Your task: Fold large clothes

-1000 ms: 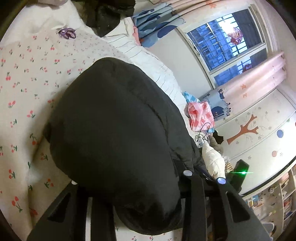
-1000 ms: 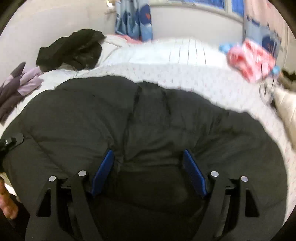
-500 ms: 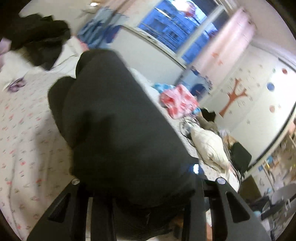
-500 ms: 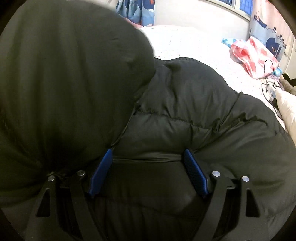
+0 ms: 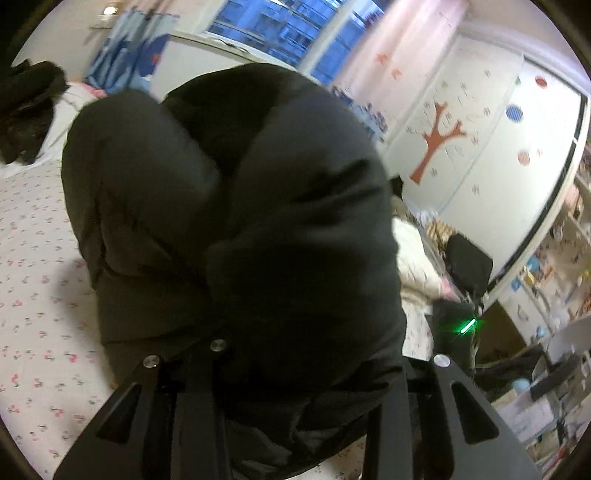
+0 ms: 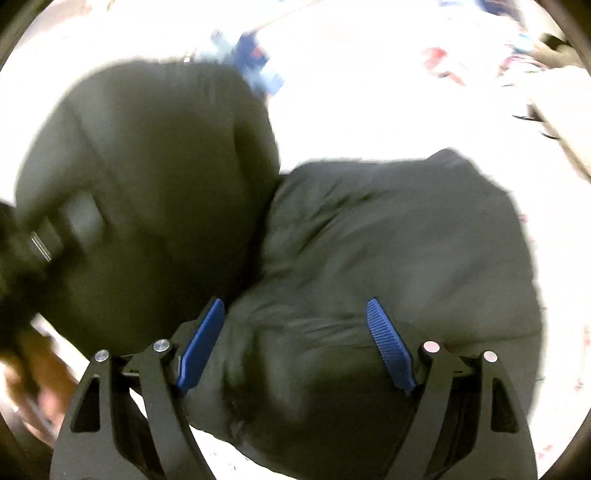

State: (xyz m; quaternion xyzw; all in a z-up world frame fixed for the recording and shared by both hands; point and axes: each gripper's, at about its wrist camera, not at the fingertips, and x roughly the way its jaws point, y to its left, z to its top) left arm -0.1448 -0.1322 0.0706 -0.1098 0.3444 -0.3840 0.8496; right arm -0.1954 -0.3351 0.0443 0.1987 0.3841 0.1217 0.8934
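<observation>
Blur and bulk hide much here: in the left wrist view the black puffer jacket (image 5: 258, 221) fills the centre, covering the fingertips of the left hand-held gripper (image 5: 295, 369), whose black frame alone shows at the bottom edge; the cloth bunches between its fingers and looks clamped there, though the pads themselves cannot be seen. To the left of the jacket lies the cherry-print bed sheet (image 5: 33, 295); behind it the window (image 5: 273, 29); to the right the wardrobe with a tree decal (image 5: 443, 144), and a green light (image 5: 465, 326) on a dark object too blurred to name. In the right wrist view, washed out and smeared, the jacket (image 6: 388, 240) lies on the bed, one lobe raised at left and one spread at right. The right hand-held gripper (image 6: 295, 343) stands wide, its blue pads (image 6: 201, 347) set around a padded fold of jacket; whether they press on it cannot be told. Compared with a second ago, the flat-spread jacket is now doubled, its left part lifted up over the rest. Its long axis cannot be made out.
</observation>
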